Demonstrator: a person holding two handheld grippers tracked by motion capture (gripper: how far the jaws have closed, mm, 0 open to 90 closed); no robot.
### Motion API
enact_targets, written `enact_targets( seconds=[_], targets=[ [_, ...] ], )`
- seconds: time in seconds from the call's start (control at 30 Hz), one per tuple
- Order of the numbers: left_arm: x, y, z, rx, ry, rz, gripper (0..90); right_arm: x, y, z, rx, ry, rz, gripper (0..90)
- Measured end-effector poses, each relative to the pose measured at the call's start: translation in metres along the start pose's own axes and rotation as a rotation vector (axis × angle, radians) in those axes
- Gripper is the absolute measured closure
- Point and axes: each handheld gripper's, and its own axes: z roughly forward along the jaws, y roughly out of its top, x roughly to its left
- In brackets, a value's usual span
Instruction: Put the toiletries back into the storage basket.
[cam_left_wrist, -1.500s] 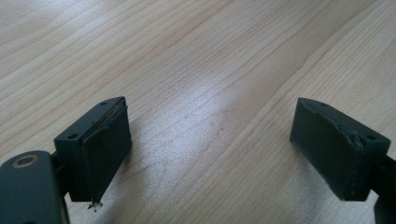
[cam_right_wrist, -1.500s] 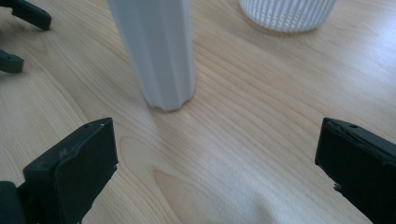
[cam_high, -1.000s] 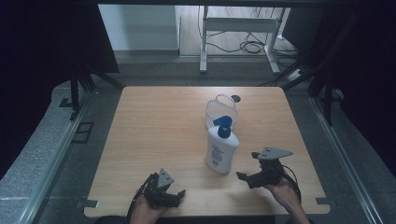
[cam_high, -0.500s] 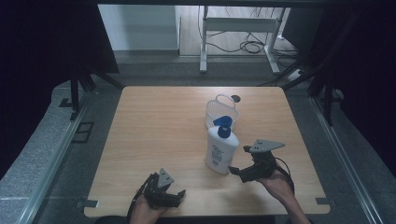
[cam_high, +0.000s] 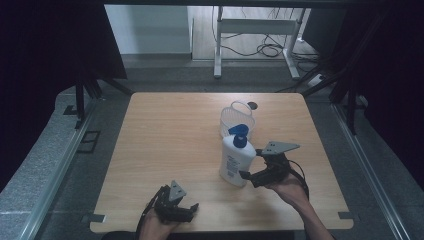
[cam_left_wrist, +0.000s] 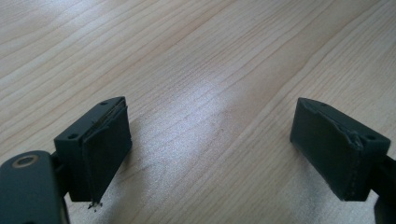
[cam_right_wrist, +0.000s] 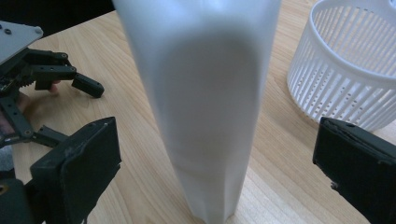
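Right gripper (cam_high: 248, 176) jaws spread wide, white bottle (cam_high: 234, 158) standing upright between them, untouched; blue pump cap on top, label on front.

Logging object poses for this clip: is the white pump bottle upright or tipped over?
Upright. The bottle stands on its base on the table, blue pump on top, between the open right gripper jaws, untouched.

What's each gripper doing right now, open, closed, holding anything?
Left gripper: open, holding nothing, low over the bare table.
Right gripper: open, jaws either side of the white bottle, not closed on it.
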Motion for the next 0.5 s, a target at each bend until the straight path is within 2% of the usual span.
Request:
enact_targets(
  seconds=[0.5],
  targets=[
    [-0.001,0.000,0.000,0.000,0.003,-0.004,11.8,0.002,0.015,0.011,-0.013,0.025,-0.021,13.3]
  ],
)
